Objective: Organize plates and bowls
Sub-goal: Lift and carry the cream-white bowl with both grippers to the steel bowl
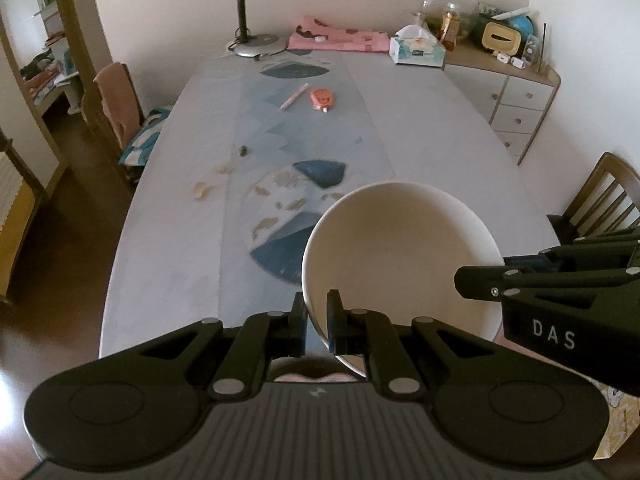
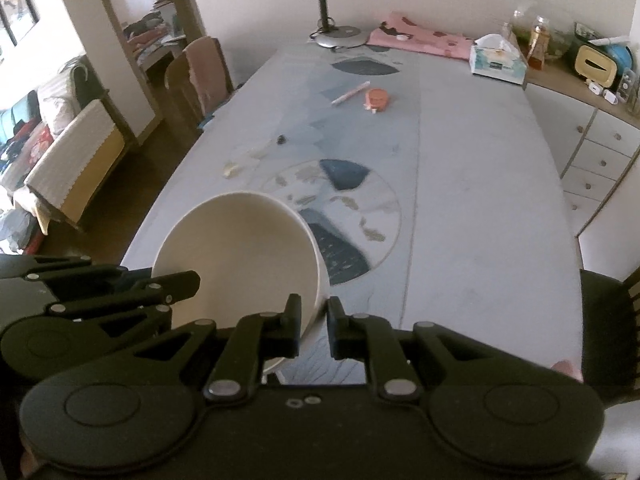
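- Bowl (image 1: pixel 396 256), white and empty, hangs above the near end of the worktop (image 1: pixel 420 128), tilted, held by its rim from two sides.
- My left tongs (image 1: pixel 317 322) are clamped on the bowl's left rim, one finger outside the wall and one inside.
- My right tongs (image 2: pixel 313 326) are clamped on the opposite rim, again with the wall pinched between the two fingers.
- From the left wrist view, my right tongs reach in from the right edge, bearing the letters "DAS".
- From the right wrist view, my left tongs come in from the left and overlap the bowl's rim.
- Under the bowl the worktop carries a pale cloth with blue patches and a round printed motif (image 2: pixel 340 216).
- Farther up the cloth lie a pink pen (image 1: pixel 294 96) and, just beside it, a small orange object (image 1: pixel 322 100).
- At the far end stand a desk lamp (image 1: pixel 260 8), a folded pink cloth (image 1: pixel 340 38) and a tissue box (image 1: pixel 418 50).
- Wooden chairs stand at both sides; a drawer cabinet (image 1: pixel 516 104) fills the far right corner.
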The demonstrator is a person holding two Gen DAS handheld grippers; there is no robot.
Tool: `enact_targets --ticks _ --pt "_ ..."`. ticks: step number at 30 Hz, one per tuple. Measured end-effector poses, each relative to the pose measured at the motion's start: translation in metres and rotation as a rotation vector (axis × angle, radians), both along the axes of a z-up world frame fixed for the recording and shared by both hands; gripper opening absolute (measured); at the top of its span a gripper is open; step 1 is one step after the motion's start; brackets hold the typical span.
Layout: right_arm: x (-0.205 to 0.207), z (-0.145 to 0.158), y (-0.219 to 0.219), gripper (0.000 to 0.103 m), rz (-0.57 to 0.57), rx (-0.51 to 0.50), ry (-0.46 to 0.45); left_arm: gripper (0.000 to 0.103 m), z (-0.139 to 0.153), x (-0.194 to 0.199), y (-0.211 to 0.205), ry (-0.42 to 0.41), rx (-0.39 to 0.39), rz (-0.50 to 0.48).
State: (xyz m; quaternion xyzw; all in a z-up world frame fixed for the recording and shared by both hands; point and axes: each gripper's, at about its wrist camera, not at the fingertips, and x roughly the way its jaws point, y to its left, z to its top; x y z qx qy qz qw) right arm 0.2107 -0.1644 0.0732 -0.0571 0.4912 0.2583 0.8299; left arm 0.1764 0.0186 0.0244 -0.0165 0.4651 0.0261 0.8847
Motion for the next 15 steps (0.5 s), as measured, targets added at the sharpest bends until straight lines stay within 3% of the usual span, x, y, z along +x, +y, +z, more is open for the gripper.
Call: enact_targets --ticks 15 --pt "-0.060 -0.044 0.041 0.014 0.062 -0.038 0.084 0.008 -0.051 -0.057 0.041 0.107 -0.020 0.028"
